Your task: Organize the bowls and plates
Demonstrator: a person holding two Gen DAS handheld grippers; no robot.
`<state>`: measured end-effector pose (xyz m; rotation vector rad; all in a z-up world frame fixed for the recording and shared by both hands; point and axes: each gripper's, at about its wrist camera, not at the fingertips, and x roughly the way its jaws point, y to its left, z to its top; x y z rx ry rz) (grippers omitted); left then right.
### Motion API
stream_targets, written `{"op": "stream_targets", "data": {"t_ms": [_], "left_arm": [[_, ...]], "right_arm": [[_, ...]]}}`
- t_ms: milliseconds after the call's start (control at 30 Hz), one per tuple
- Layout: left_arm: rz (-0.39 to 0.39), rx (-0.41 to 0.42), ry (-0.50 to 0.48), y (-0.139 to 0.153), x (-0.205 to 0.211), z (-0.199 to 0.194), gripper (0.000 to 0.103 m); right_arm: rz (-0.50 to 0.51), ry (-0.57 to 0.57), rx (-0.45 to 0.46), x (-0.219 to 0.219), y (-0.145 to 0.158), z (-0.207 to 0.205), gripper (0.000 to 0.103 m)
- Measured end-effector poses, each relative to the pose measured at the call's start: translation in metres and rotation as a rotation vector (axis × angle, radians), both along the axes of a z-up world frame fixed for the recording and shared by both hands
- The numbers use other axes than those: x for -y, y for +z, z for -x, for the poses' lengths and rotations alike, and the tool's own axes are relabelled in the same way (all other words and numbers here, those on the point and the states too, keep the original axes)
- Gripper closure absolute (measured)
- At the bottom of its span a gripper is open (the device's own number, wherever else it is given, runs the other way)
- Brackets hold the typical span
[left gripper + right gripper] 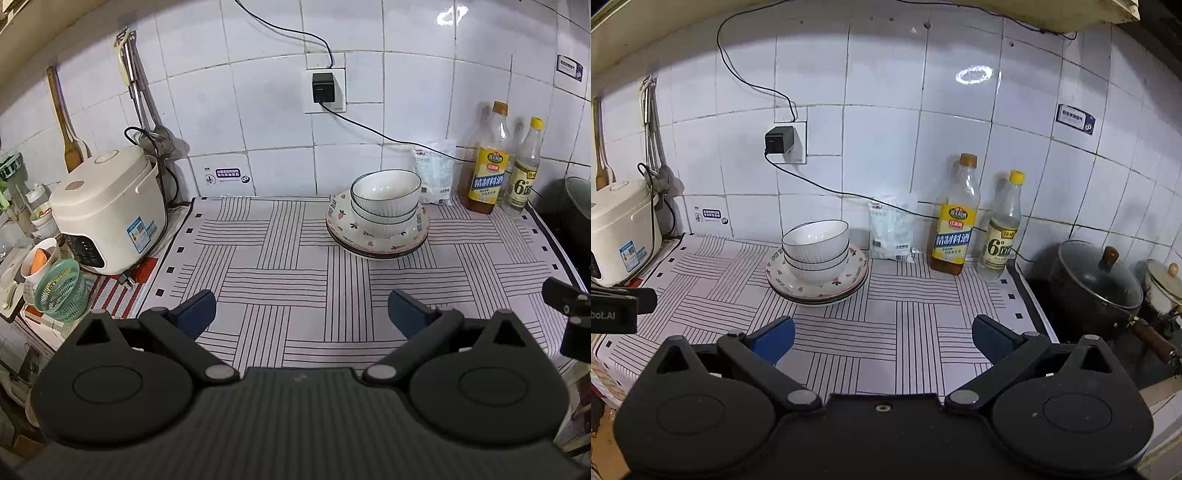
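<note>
With both the left gripper (302, 313) and right gripper (882, 339) hanging spread and empty, nested bowls (385, 197) are sitting on stacked plates (376, 236) at twelve o'clock, suggesting stacking is finishing.

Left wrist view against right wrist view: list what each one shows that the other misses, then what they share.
Only the left wrist view shows the green basket and the cup of carrot pieces. Only the right wrist view shows the black lidded pot and the white pot behind it. Both show the stacked bowls on the plates, the two bottles, the rice cooker and the striped cloth. The left gripper and right gripper are open and empty.
</note>
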<state>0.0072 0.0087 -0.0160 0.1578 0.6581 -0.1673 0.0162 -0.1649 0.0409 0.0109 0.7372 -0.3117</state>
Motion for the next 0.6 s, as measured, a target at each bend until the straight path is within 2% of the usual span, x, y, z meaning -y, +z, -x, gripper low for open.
{"op": "stream_targets", "data": {"t_ms": [400,600], "left_arm": [[0.011,0.014,-0.012,-0.002,0.003,0.003,0.002],[-0.013,0.002,-0.035,-0.002,0.005,0.004,0.002]], "right_arm": [[-0.033,-0.027,-0.027,0.007,-0.008,-0.001,0.0],[-0.062,-0.039,-0.038,0.011,-0.008,-0.001,0.0]]}}
